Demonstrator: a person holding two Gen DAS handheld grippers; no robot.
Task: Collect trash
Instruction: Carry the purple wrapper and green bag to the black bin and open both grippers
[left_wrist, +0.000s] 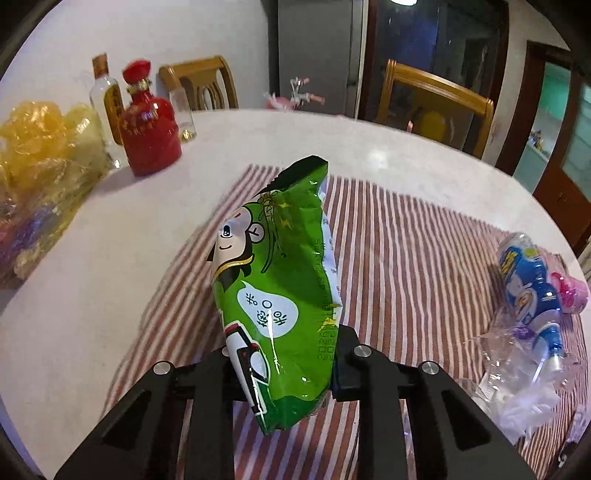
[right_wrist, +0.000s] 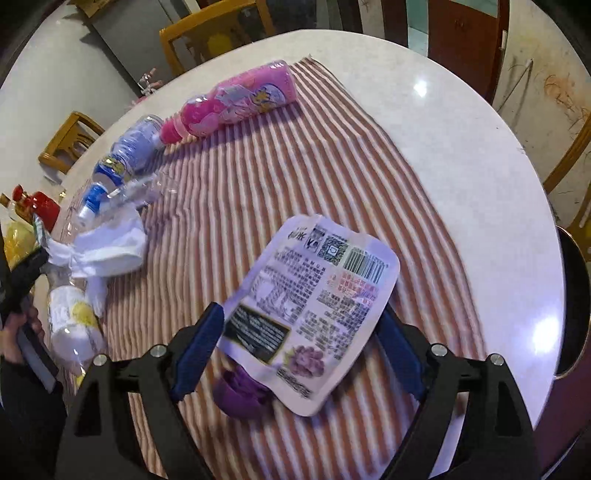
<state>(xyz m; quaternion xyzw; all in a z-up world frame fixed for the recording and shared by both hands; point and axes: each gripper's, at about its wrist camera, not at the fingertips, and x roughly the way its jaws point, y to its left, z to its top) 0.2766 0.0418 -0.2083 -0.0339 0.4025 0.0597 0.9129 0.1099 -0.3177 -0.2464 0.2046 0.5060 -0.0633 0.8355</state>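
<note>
A round white table (left_wrist: 110, 258) stands in a dining room with wooden chairs (left_wrist: 201, 86) drawn up at its far side, and a red-and-white striped cloth (left_wrist: 406, 266) is spread over its near half. The left gripper (left_wrist: 282, 363) has its jaws clamped on the lower part of a green snack bag (left_wrist: 280, 280) with a cartoon face, which stands up from the fingers above the cloth. Far to the left of it sit a red ceramic bottle (left_wrist: 149, 129), a clear glass bottle (left_wrist: 105, 92) and a heap of yellow cellophane wrapping (left_wrist: 40, 147). At the right edge of the cloth lie a blue-labelled plastic bottle (left_wrist: 532, 288) and some crumpled clear plastic (left_wrist: 517, 387). The right gripper (right_wrist: 301, 343) points down at the cloth with its blue-padded jaws spread wide; a pale purple drink pouch (right_wrist: 314, 306), printed with small text and a barcode and with a purple cap at its near end, lies between them, and the pads do not press on it. Farther off on the cloth a pink bottle (right_wrist: 240, 99) lies on its side, its cap toward the blue-labelled bottle, and crumpled white paper (right_wrist: 107, 247) sits at the left edge beside a small white bottle (right_wrist: 72, 325).
</note>
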